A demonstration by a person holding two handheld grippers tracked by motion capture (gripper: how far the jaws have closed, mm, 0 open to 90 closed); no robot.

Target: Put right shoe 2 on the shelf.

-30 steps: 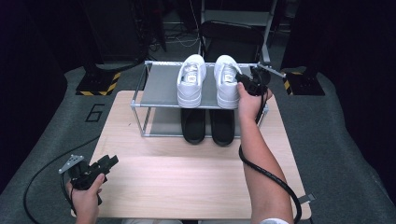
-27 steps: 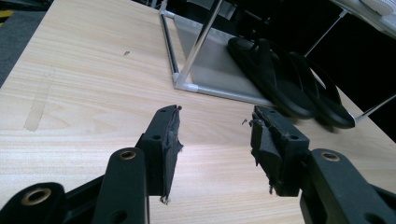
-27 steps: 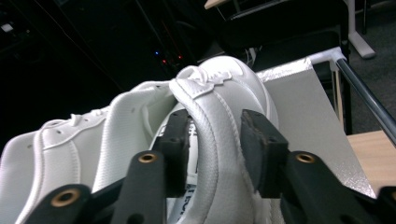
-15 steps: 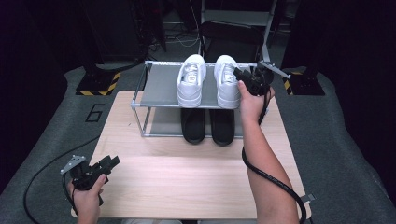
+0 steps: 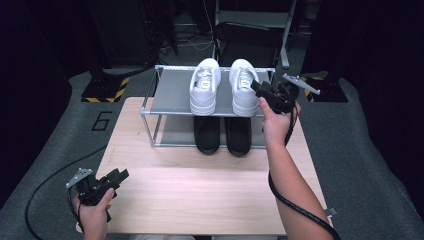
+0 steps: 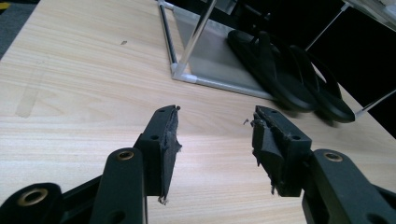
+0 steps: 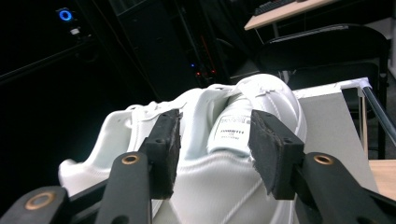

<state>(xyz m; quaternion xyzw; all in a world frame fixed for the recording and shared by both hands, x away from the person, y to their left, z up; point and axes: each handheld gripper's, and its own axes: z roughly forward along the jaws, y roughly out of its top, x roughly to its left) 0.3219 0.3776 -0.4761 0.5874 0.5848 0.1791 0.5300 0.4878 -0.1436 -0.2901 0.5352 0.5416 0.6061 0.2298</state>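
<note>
Two white sneakers stand side by side on the top shelf of a metal shoe rack (image 5: pixel 170 92), the left one (image 5: pixel 205 87) and the right one (image 5: pixel 241 85). A pair of black flip-flops (image 5: pixel 223 136) lies on the lower shelf. My right gripper (image 5: pixel 256 87) is open at the right side of the right sneaker (image 7: pixel 275 98), its jaws spread level with the shoe's opening and tongue label. I cannot tell whether they touch it. My left gripper (image 5: pixel 121 175) is open and holds nothing, low over the wooden table (image 5: pixel 200 190) near its front left corner.
The rack stands at the table's far edge, its leg and lower shelf (image 6: pixel 205 60) ahead of the left gripper (image 6: pixel 215 121), with the flip-flops (image 6: pixel 275 70) beyond. A dark chair (image 5: pixel 250 40) stands behind the rack. Grey floor with yellow-black tape (image 5: pixel 105 92) surrounds the table.
The right gripper has shifted only slightly beside the right sneaker and stays open. The left gripper has barely moved.
</note>
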